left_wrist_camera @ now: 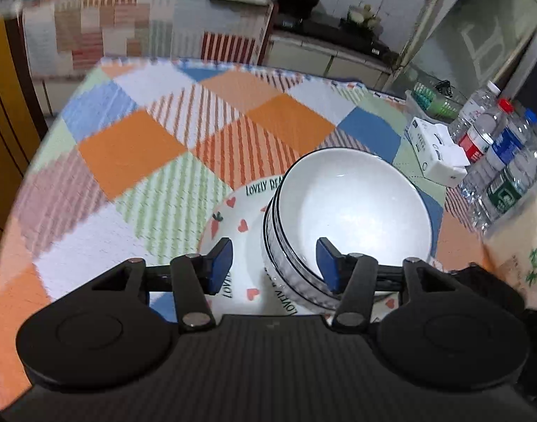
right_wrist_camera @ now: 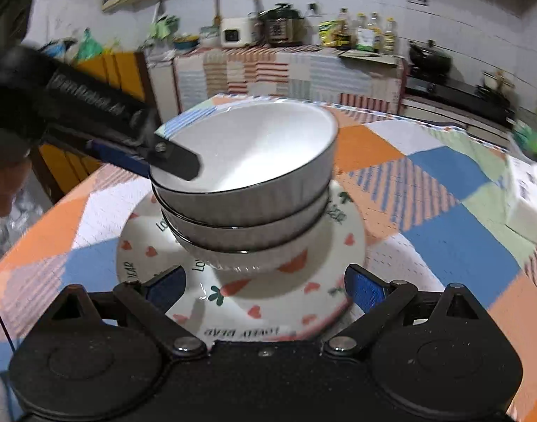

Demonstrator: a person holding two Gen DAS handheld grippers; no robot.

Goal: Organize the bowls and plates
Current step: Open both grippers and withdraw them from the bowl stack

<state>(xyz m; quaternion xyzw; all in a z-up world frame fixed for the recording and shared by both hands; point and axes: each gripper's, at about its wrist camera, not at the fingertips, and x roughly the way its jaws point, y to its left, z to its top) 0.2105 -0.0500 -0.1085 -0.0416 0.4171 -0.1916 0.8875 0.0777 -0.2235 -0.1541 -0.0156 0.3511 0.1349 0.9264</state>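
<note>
Your right gripper (right_wrist_camera: 264, 286) fingers are spread before the plate (right_wrist_camera: 352, 246); your left gripper (left_wrist_camera: 273, 263) fingers straddle the top bowl (left_wrist_camera: 352, 207) rim, not pinching it.

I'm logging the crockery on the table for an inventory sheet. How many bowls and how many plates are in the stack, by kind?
White bowls: 3, nested one inside another.
Heart-patterned plate: 1, under the bowls.
Total: 4 pieces.
</note>
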